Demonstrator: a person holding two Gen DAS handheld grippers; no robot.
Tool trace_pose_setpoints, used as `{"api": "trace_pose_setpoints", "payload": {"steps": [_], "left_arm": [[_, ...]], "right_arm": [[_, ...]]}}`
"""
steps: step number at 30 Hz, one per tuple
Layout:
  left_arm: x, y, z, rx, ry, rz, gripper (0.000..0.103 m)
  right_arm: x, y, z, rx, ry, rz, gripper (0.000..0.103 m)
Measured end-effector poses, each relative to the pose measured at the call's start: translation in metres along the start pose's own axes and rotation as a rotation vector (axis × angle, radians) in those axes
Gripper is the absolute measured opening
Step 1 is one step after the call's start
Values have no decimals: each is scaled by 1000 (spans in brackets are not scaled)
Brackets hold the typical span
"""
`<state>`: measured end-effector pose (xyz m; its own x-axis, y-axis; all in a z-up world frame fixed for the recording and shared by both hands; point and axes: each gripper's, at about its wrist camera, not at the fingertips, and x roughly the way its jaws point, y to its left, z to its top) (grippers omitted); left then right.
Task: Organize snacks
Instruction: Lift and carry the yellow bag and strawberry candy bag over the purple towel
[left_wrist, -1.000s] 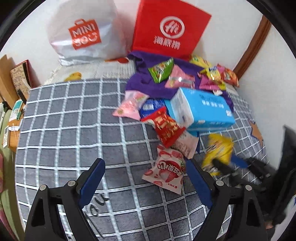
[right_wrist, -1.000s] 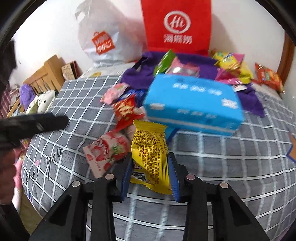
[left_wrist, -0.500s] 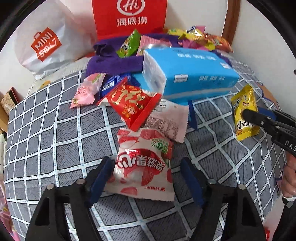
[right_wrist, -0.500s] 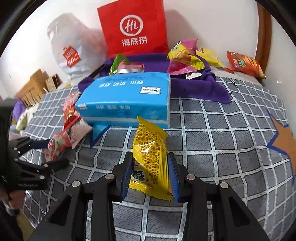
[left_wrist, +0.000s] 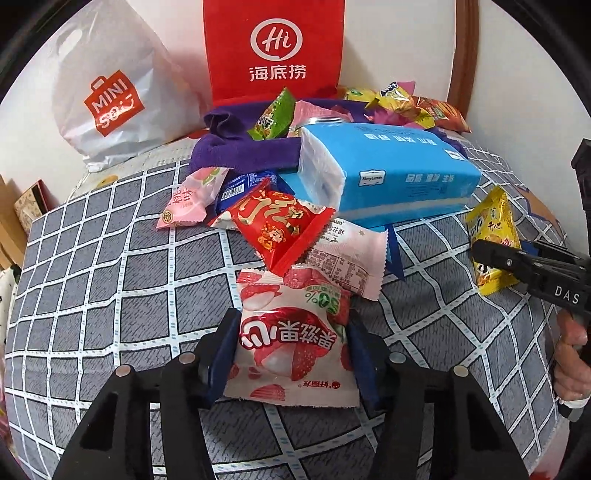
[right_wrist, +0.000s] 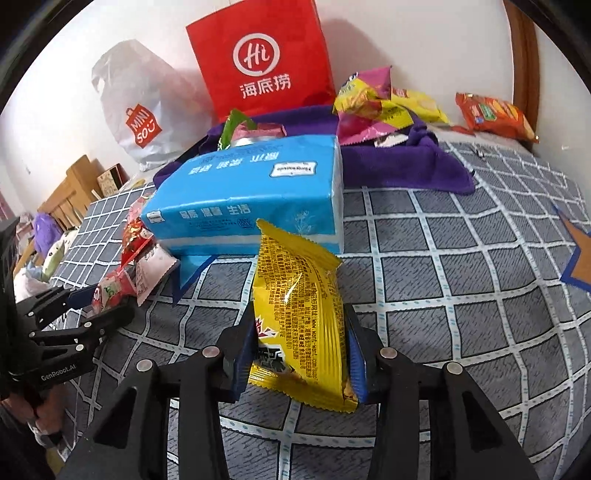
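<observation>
Left gripper (left_wrist: 291, 343) closing on a pink strawberry snack packet (left_wrist: 291, 332), pads against both its side edges, packet lying on the grey checked bedspread (left_wrist: 92, 280). Right gripper (right_wrist: 301, 354) opening, pads at the sides of a yellow snack packet (right_wrist: 299, 314), its lower end down on the bedspread. Open bedspread to the left of the strawberry packet and to the right of the yellow one; bed edge dropping away at far left. Crowded ahead: red snack packet (left_wrist: 277, 225) overlapping a pale pink packet (left_wrist: 347, 254), then a blue tissue pack (left_wrist: 391, 173) resting across a purple cloth (left_wrist: 240, 151) strewn with more packets. Against the wall, a red bag (left_wrist: 275, 48) printed "Hi" with Chinese characters, and a white plastic bag (left_wrist: 110, 99) marked "MINISO". Small print on the packets unreadable.
</observation>
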<state>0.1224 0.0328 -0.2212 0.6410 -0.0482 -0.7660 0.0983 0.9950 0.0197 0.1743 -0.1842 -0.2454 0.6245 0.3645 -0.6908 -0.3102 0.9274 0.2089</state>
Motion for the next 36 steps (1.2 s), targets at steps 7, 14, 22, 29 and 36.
{"api": "trace_pose_setpoints", "payload": {"steps": [7, 14, 22, 29, 36], "left_arm": [[1, 2, 0, -11, 1, -11, 54], [1, 4, 1, -18, -1, -20, 54], [1, 2, 1, -17, -1, -17, 54], [1, 2, 1, -18, -1, -17, 54], [0, 1, 1, -16, -4, -10, 52]], "right_arm": [[1, 2, 0, -14, 4, 2, 43], [1, 0, 0, 6, 0, 0, 43], [1, -1, 0, 4, 0, -6, 42], [1, -2, -1, 7, 0, -2, 42], [0, -3, 0, 14, -3, 5, 42]]}}
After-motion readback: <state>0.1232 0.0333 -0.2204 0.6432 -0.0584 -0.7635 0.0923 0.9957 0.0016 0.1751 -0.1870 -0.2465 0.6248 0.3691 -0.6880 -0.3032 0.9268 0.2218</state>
